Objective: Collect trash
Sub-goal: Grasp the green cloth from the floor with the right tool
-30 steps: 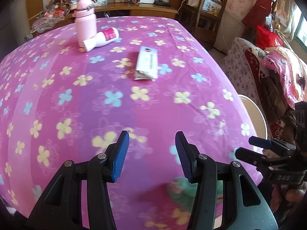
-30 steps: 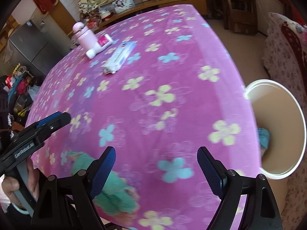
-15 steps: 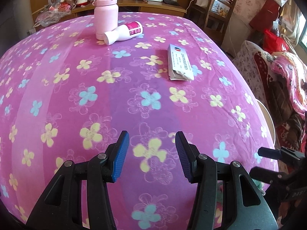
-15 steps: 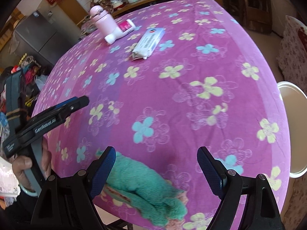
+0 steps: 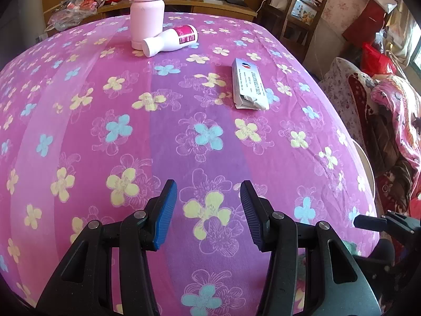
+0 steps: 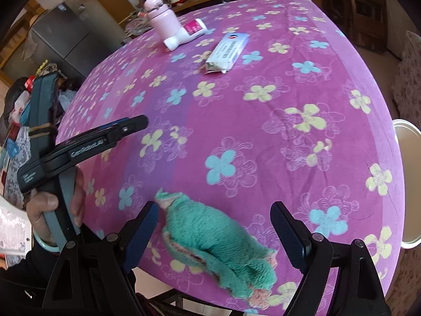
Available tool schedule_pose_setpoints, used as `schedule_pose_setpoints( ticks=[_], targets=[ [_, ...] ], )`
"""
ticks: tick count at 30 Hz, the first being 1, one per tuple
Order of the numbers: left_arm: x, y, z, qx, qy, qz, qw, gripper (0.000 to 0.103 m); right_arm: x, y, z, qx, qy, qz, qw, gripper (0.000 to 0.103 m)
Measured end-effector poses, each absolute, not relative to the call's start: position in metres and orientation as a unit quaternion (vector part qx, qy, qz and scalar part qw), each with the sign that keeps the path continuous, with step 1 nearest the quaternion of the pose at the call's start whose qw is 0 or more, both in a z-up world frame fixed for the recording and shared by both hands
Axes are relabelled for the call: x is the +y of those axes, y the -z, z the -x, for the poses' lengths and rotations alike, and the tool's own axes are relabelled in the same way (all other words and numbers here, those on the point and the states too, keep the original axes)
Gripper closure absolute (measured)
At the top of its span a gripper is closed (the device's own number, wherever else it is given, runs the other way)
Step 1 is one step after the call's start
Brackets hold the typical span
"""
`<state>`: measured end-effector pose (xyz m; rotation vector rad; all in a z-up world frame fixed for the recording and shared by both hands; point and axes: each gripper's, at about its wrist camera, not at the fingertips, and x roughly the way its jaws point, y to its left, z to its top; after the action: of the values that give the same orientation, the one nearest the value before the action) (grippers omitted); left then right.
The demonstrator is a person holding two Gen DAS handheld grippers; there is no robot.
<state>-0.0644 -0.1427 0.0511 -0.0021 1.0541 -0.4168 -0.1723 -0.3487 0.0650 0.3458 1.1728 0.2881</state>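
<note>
We look over a round table point(image 5: 79, 121) draped in a soft magenta and purple cloth printed with yellow and blue flowers. In the left wrist view, at twelve o'clock, stands a matte pale pink bottle with a domed cap and wire clasp point(image 5: 147, 13). Touching its base lies a glossy white plastic bottle on its side with a magenta label point(image 5: 172, 40); the print is too small to read. At two o'clock lies a flat white and grey cardboard box with a red and blue emblem, one end flap torn open point(image 5: 250, 85); its lettering is illegible.

The left gripper point(image 5: 208, 212), black with ribbed blue pads, hangs partly open over bare cloth, holding nothing. In the right wrist view its side reads "GenRobot.AI", and a hand point(image 6: 55, 208) clasps its grey handle at nine o'clock.

The right gripper point(image 6: 214, 237) stands wide open. Between its pads, untouched, lies a crumpled fuzzy teal cloth with pink edging point(image 6: 218, 242), at six o'clock near the table edge. A white round bin rim point(image 6: 406, 181) shows at three o'clock beside the table.

Compared with a second ago, both views have shifted: the bin has slid mostly out of frame, and the teal cloth now lies squarely between the right pads.
</note>
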Motion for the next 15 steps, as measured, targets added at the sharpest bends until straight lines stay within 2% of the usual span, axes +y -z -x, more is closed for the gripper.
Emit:
schedule_pose_setpoints(
  ticks=[7, 15],
  targets=[
    [-0.143, -0.05, 0.064, 0.499, 0.195, -0.001, 0.844, 0.055, -0.334, -0.061, 0.174, 0.561, -0.166, -0.133, 0.8, 0.018],
    [-0.144, -0.046, 0.064, 0.505, 0.195, 0.0, 0.841, 0.055, -0.307, -0.045, 0.177, 0.583, -0.178, -0.035, 0.792, 0.018]
  ],
)
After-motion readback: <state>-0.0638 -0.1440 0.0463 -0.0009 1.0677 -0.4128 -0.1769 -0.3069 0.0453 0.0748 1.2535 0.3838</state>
